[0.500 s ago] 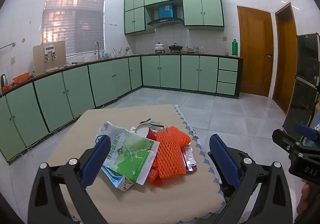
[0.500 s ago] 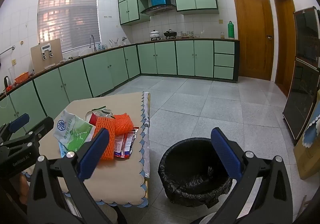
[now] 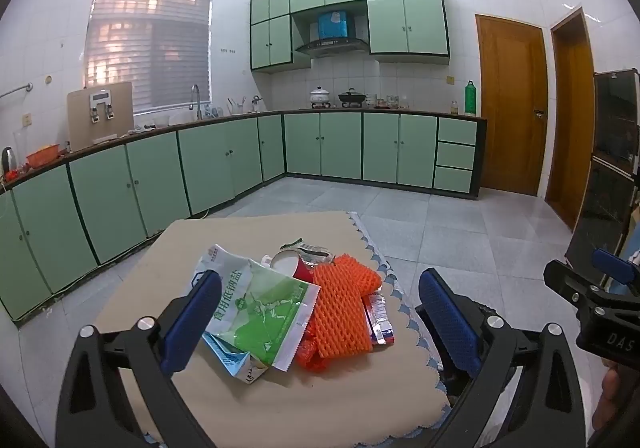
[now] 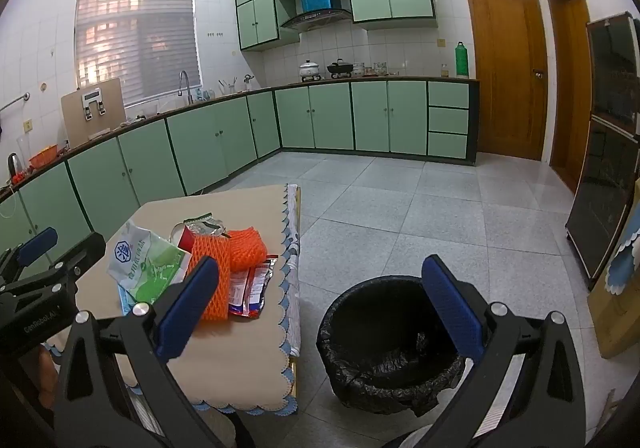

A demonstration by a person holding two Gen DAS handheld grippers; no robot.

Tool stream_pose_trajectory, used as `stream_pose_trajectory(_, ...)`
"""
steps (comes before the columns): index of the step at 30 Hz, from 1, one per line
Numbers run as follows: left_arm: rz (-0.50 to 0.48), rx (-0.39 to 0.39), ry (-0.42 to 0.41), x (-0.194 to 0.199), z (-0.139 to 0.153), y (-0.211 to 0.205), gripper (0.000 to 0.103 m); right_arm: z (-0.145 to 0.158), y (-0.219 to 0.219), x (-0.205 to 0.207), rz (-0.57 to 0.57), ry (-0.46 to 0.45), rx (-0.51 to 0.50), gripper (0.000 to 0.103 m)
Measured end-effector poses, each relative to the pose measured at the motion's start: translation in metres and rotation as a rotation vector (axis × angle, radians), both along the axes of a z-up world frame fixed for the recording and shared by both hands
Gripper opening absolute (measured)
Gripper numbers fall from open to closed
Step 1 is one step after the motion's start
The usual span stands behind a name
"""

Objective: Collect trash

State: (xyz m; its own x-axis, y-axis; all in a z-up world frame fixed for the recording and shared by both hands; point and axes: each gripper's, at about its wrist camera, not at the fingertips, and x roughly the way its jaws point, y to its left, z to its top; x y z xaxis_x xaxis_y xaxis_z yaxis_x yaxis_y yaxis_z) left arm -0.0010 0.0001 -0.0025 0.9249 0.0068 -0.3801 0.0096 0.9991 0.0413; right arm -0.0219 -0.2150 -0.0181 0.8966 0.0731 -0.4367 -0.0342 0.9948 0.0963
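Observation:
A heap of trash lies on the small beige-covered table (image 3: 248,400): a green-and-white salt bag (image 3: 262,310), an orange foam net (image 3: 340,308), a red paper cup (image 3: 294,268), a crumpled foil wrapper (image 3: 316,250) and a red snack wrapper (image 3: 378,318). My left gripper (image 3: 320,312) hangs open above the table's near side, the heap framed between its blue pads, nothing held. My right gripper (image 4: 320,304) is open too, over the gap between the table edge and the bin (image 4: 390,344), which stands on the floor lined with a black bag. The same orange foam net (image 4: 228,268) shows left of it.
The table (image 4: 240,352) has a scalloped blue-trimmed cloth edge. Green kitchen cabinets (image 3: 224,164) run along the left and back walls. Two wooden doors (image 3: 512,108) are at the right, with a dark glass cabinet (image 4: 608,152) beside them. Grey tiled floor (image 4: 400,200) stretches beyond the bin.

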Motion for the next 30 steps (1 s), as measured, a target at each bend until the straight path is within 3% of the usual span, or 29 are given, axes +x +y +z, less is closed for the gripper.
stream_pose_trajectory(30, 0.004, 0.001, -0.004, -0.0016, 0.006, -0.0009, 0.097, -0.0006, 0.0001, 0.0043, -0.002, 0.008, 0.009, 0.098)
